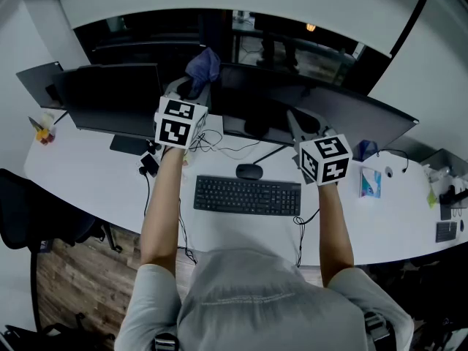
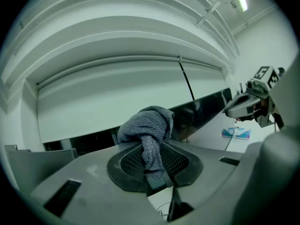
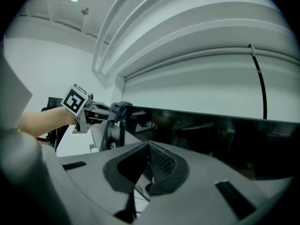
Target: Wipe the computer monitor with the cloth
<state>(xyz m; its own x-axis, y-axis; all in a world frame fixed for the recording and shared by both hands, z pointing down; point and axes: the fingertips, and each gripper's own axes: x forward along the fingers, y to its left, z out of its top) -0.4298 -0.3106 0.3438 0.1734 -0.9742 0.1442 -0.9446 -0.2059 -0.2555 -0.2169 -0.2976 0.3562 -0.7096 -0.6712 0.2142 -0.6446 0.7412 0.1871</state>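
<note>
The left hand-held gripper [image 2: 154, 170] grips the cloth [image 2: 147, 125] at the monitor's [image 1: 322, 112] upper left corner. The screen's long axis runs rightward from there. The right hand-held gripper [image 3: 149, 165], nearer mid-screen, is clenched on nothing.

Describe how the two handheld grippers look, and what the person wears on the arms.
The left gripper and the right gripper both have smooth grey bodies, with dark mesh-textured pads on the jaws. The left cube and right cube are white with black square markers. The person wears a light grey short-sleeved shirt, so the forearms are uncovered.
</note>
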